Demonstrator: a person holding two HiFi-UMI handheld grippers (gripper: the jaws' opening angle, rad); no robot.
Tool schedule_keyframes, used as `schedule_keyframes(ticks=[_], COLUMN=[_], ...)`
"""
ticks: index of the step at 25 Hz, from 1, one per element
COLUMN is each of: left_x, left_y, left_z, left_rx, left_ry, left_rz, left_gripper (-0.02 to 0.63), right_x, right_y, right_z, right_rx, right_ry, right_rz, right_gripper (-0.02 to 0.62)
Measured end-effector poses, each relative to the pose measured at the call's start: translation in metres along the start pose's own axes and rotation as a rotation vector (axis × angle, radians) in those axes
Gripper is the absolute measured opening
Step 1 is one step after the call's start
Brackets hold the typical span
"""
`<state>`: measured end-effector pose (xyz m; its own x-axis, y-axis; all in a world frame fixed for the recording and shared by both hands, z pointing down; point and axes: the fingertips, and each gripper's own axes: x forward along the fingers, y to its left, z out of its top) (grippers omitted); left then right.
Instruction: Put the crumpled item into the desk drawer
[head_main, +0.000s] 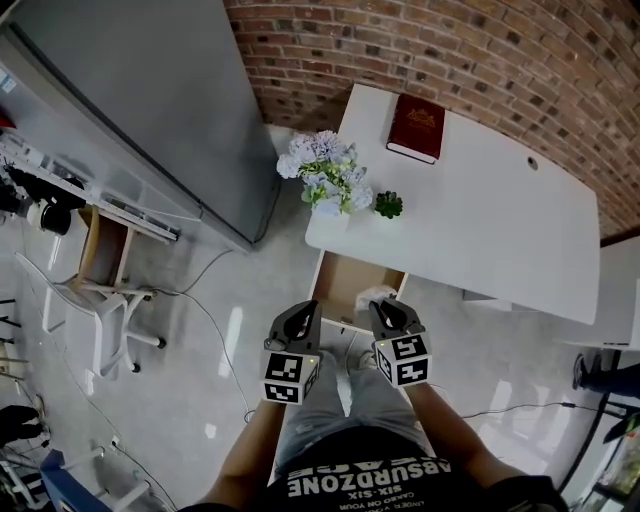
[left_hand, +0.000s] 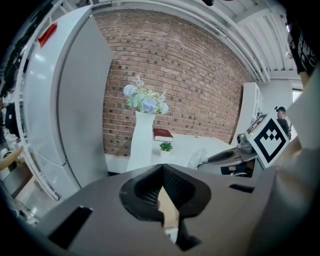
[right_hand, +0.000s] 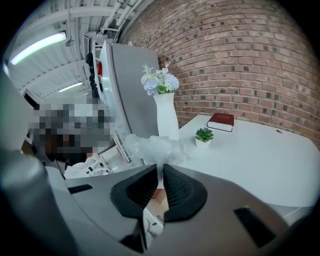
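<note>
The crumpled item (head_main: 372, 294) is a pale, translucent wad, and my right gripper (head_main: 385, 312) is shut on it. It hangs over the front right of the open desk drawer (head_main: 340, 283), whose wooden inside shows under the white desk (head_main: 500, 220). In the right gripper view the wad (right_hand: 152, 146) bulges out just past the right gripper's (right_hand: 161, 171) tips. My left gripper (head_main: 303, 317) hovers at the drawer's front left, and in its own view the left gripper (left_hand: 162, 167) has its tips together with nothing held. That view also shows the wad (left_hand: 197, 157) to the right.
On the desk stand a white vase of pale flowers (head_main: 330, 178), a small potted plant (head_main: 388, 205) and a dark red book (head_main: 416, 127). A brick wall runs behind. A tall grey cabinet (head_main: 150, 100) and a chair (head_main: 100, 290) are at the left.
</note>
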<state>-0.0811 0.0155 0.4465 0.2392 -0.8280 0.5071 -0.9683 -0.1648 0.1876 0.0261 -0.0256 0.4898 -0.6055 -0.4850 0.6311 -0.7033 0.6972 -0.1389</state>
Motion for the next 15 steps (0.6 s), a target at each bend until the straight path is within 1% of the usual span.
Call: schedule_keyframes(ticks=[4, 10, 15], left_x=[0.005, 0.012, 0.017], left_y=[0.009, 0.014, 0.017], left_z=[0.003, 0.003, 0.009], left_rx=[0.015, 0.040, 0.058], left_ry=[-0.030, -0.004, -0.003], left_rz=[-0.010, -0.056, -0.084], left_gripper=[0.005, 0.005, 0.005], right_x=[0.009, 0.021, 0.032], right_y=[0.002, 0.004, 0.004], right_z=[-0.001, -0.002, -0.002], right_rx=[0.022, 0.068, 0.097], right_ry=[0.003, 0.009, 0.012], right_rz=[-0.020, -0.046, -0.057], right_gripper=[0.026, 0.026, 0.026])
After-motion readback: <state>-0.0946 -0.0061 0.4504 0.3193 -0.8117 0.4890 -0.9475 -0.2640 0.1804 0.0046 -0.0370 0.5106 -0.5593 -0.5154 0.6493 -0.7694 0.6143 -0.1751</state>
